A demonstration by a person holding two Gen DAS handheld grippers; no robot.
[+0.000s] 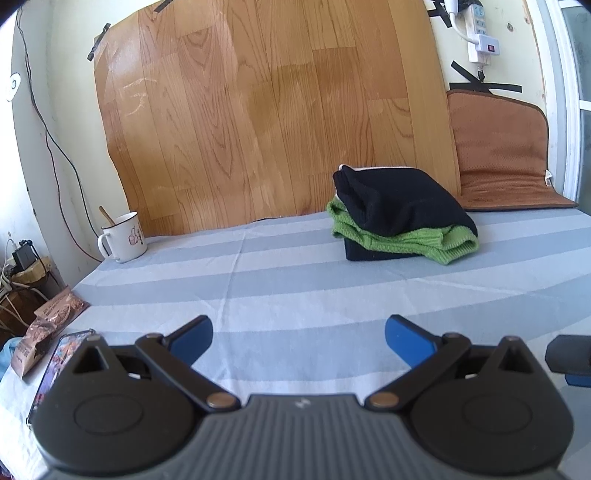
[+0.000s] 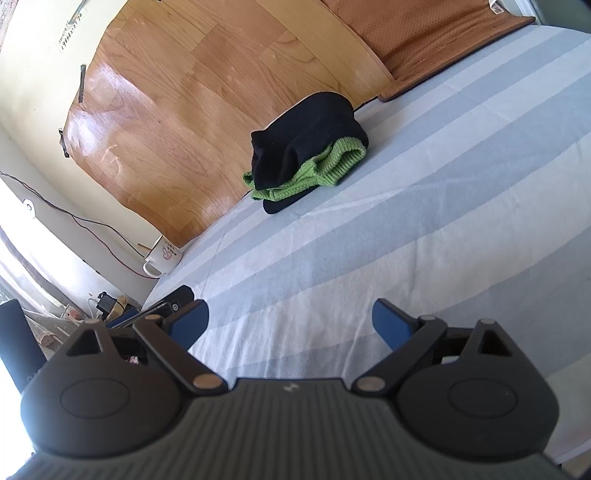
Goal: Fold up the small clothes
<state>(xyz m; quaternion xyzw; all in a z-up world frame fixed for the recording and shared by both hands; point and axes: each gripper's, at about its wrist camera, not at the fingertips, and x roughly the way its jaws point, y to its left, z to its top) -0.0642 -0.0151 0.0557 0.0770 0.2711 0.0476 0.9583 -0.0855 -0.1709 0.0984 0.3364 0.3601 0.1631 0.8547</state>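
Landmark for this record: the pile of folded clothes (image 1: 404, 214), which sits on the striped cloth (image 1: 295, 288) covering the counter, close to the wood-grain panel (image 1: 266, 110) at the back edge.

Far left of the pile, off the counter's edge, snack packets (image 1: 48, 332) lie at the near left corner. A white enamel mug (image 1: 123, 238) with a wooden stick in it stands well to the left of the pile, at the foot of the panel. A dark cable (image 1: 55, 147) runs down the wall left of the panel.

The left claw (image 1: 297, 341) hangs low over the cloth, nearer the camera than the pile and well apart from it; its blue fingers (image 1: 192, 341) are spread wide with nothing between them.

The pile itself shows a black garment (image 1: 402, 199) on top, a green knit piece (image 1: 424, 242) in the middle, and a black layer beneath (folded, edges slightly uneven).

The right claw (image 2: 290, 323) likewise stands over bare cloth, short of the pile, fingers parted and holding nothing. One of its tips shows at the right edge of the left wrist view.

Right of the pile, a brown cushion mat (image 1: 502, 155) leans against the wall, its lower part lying on the counter. Above it a white power strip (image 1: 480, 33) hangs on the wall.
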